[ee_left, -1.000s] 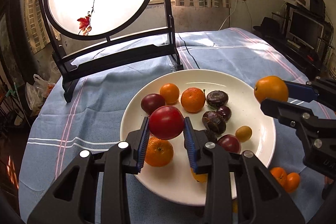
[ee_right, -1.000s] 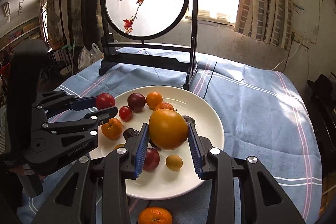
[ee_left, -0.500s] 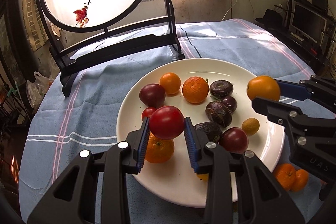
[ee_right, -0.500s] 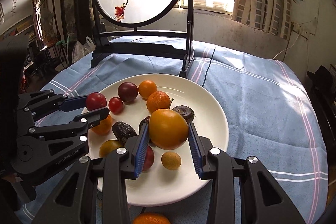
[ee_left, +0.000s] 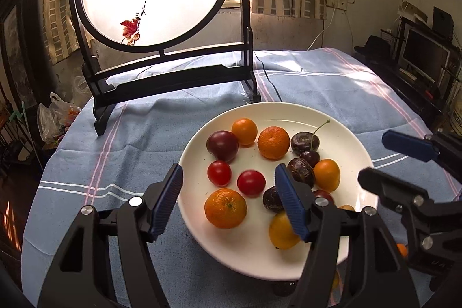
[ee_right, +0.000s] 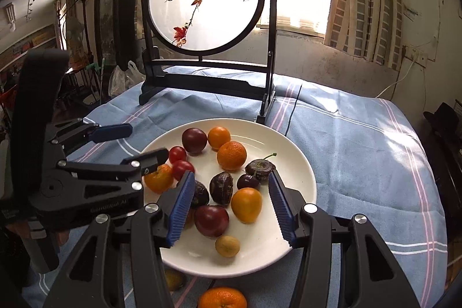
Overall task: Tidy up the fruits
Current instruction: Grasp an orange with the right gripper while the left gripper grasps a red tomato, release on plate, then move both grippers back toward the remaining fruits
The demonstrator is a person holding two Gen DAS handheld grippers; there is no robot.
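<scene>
My left gripper has just opened wide, the red tomato loose between its jaws. My right gripper has likewise just opened, the orange free between its jaws on the plate.

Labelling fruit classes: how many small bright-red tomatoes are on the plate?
2. One tomato lies near the left rim of the plate; the second tomato is just right of it, nearer the middle. Parts of the plate are covered, so others may be hidden.

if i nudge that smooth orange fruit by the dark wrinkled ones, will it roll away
Probably: the smooth orange fruit looks round and glossy, so it should roll readily. The dark wrinkled fruits beside it and the plate's raised rim would likely stop it.
</scene>
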